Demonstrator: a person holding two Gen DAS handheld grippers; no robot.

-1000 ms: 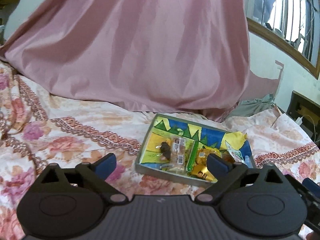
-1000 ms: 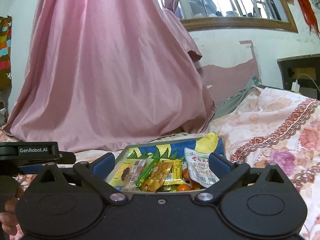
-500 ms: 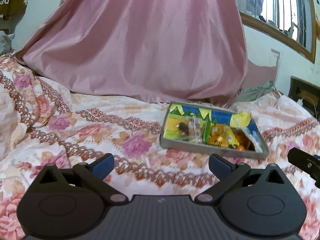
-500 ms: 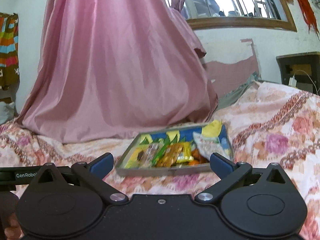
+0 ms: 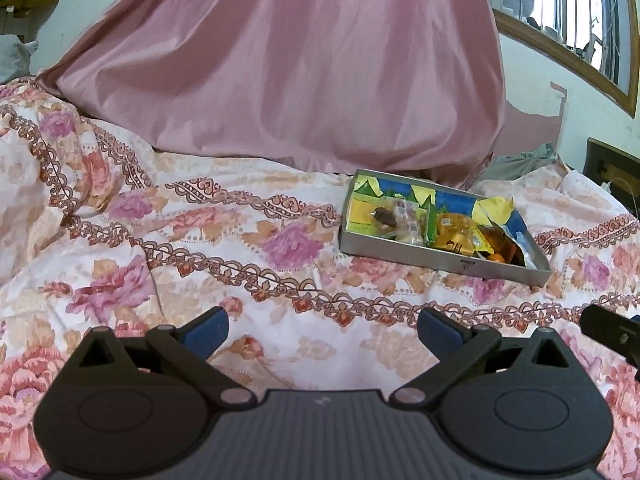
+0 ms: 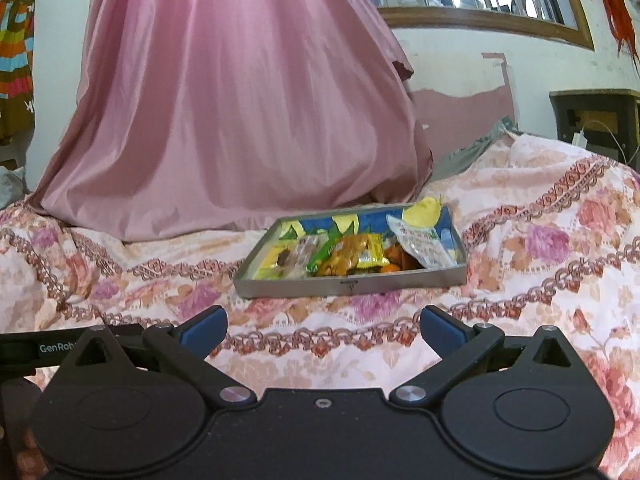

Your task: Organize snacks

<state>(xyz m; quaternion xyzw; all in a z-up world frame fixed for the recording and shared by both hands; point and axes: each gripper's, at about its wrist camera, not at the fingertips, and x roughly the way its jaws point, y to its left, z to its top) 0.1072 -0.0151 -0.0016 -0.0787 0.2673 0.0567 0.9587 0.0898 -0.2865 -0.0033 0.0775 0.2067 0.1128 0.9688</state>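
A shallow metal tin (image 5: 440, 258) with a colourful lining lies on the floral bedspread and holds several snack packets. It also shows in the right wrist view (image 6: 352, 285). In it are a clear packet with a dark snack (image 5: 386, 216), a green stick (image 6: 320, 254), orange-yellow packets (image 6: 352, 254) and a white pouch (image 6: 420, 242). My left gripper (image 5: 322, 332) is open and empty, well short of the tin and to its left. My right gripper (image 6: 323, 326) is open and empty, just in front of the tin.
A large pink curtain (image 5: 300, 60) hangs onto the bed behind the tin. The floral bedspread (image 5: 200, 240) is rumpled at the left. A dark cabinet (image 6: 596, 120) stands at the right by the wall. The other gripper's body (image 5: 612, 330) shows at the right edge.
Both grippers have drawn back from the tin, which now looks smaller and farther. Both stay open and empty. The left view has swung so the tin sits to the right.
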